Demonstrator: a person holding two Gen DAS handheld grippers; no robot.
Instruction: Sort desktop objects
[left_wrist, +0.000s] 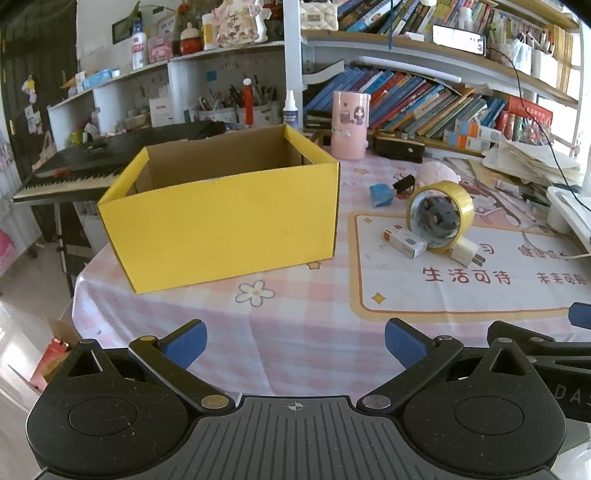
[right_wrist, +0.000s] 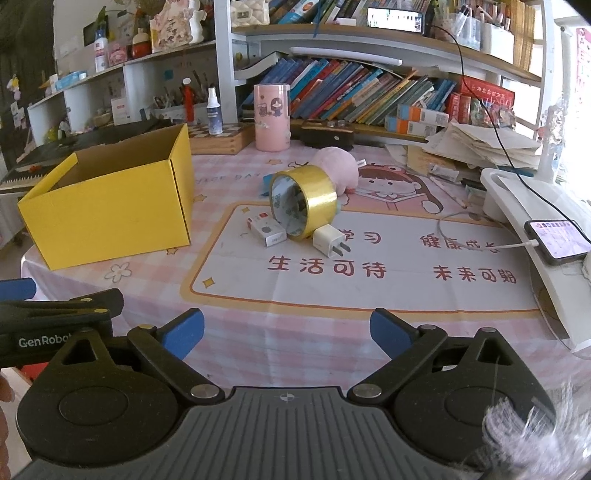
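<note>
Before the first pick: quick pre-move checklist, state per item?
1. Left gripper open, nothing held: ok.
2. Right gripper open, nothing held: ok.
3. Yellow box upright, top open: ok. Contents: cannot tell.
4. Tape roll free to lift: not ok, it lies on its side touching the small white box and the charger.
5. Path from the cluster to the box free of things: ok.
6. Blue item and clip behind the tape: hard to reach past it, I judge.

Left hand-held gripper (left_wrist: 295, 341), right hand-held gripper (right_wrist: 286, 332): black linkage arms, blue finger pads (right_wrist: 184, 332), silver pivot rivets, ribbed grey centre plate, white "GenRobot" lettering.
</note>
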